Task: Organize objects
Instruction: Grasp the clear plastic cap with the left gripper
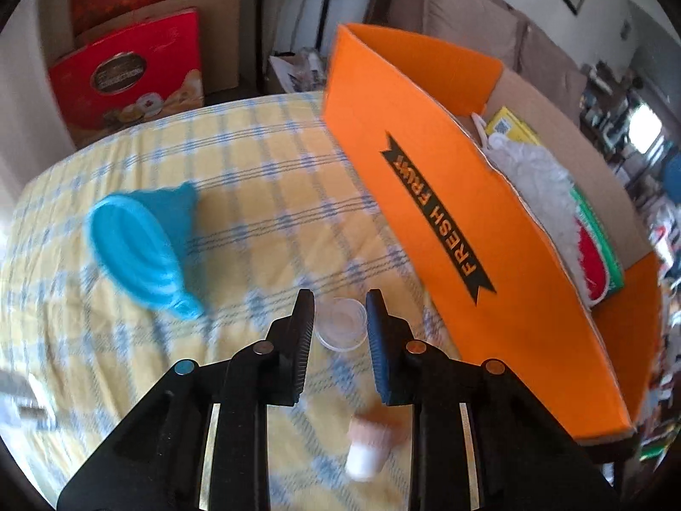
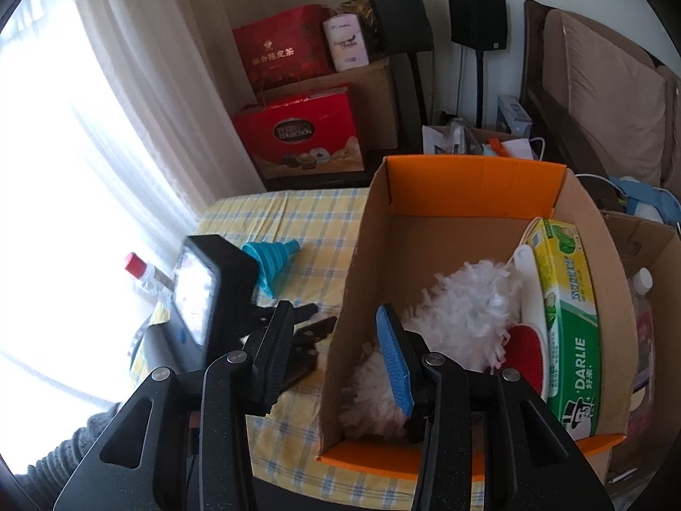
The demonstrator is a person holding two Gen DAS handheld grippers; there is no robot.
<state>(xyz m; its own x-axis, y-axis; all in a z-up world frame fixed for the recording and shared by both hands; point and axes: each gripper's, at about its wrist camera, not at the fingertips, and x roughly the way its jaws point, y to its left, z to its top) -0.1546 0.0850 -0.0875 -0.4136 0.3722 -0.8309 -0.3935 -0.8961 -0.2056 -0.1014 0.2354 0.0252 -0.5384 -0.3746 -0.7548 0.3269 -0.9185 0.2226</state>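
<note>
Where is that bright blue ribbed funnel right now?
The blue ribbed funnel lies on its side on the yellow checked tablecloth, left of the orange cardboard box, ahead-left of the left gripper.

Open cloth (image 1: 255, 170) betw blue funnel (image 1: 144, 247) & orange box wall (image 1: 425, 179); box blocks right side

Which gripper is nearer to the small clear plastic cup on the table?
Left. The left gripper has the small clear plastic cup between its open fingers; the right gripper hovers open at the orange cardboard box.
</note>
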